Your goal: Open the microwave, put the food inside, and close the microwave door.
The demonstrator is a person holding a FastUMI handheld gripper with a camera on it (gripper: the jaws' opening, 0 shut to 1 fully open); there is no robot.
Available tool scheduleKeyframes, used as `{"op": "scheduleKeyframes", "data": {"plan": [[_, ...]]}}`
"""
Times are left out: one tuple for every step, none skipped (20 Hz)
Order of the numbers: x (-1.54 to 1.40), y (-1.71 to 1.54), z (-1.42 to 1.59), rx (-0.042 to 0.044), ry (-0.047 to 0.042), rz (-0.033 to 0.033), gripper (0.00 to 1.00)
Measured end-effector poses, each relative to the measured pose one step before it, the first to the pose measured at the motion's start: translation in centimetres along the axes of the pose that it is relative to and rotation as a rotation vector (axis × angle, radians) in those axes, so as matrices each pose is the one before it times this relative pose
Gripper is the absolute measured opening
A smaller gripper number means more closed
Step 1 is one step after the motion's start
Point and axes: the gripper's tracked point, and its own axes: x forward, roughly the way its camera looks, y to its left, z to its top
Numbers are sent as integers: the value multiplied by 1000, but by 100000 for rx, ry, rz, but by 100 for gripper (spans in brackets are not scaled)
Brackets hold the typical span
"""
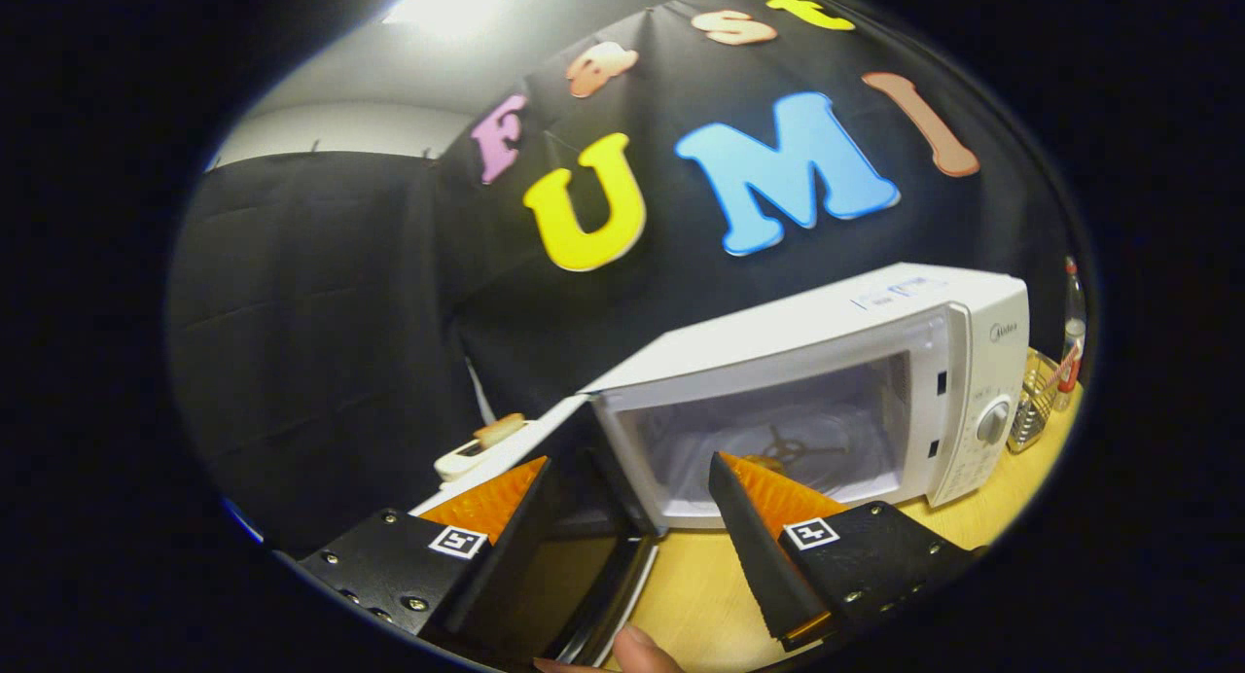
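Microwave (827,381), a white boxy countertop unit with a dial on its right-hand control panel, sits on the light wooden bench (710,595) with its dark-glass door (574,566) swung fully open toward the near left, hinge side at the left of the cavity. Cavity is lit and looks empty of food: only the bare roller ring/spider on the floor, no glass plate that I can make out. Tool (627,493) is spread wide, nothing between its fingers, holding nothing; the left finger sits over the open door's top edge, the right finger tip lines up with the cavity mouth. Food (498,428): a small tan, bun-like item on a white dish or spoon-shaped holder, beyond the door to the left of the microwave, well apart from the tool; can't tell exactly what it is. A person's fingertip (637,649) shows at the near bench edge between the fingers. Wire metal basket (1033,401) stands just right of the microwave, with a clear bottle with red label (1072,337) beside or behind it; basket contents too small to read. My read: opening step is done, loading step is in hand but not started. Next move calls for swinging the tool left over the door, closing on the food or its holder, then carrying it past the door edge into the cavity. Risk: clipping the open door on the way.
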Motion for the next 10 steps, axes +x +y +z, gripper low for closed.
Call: {"op": "scheduleKeyframes", "data": {"plan": [[-1815, 2297, 1551, -2956, -3556, 4384, 95], [-1736, 2288, 1432, -2584, -3843, 4692, 95], [-1436, 2732, 1287, -1899, -4015, 5204, 95], [-1165, 2666, 877, -1770, -3377, 5425, 95], [-907, 2607, 495, -1931, -2633, 5066, 95], [-532, 2117, 139, -1882, -1344, 4387, 95], [-427, 1861, -481, -1145, 472, 3152, 95], [-140, 1542, -864, -145, 1928, 2844, 95], [75, 1420, -1157, 433, 2516, 2828, 95], [233, 962, -1202, 354, 3055, 1136, 95]]}}
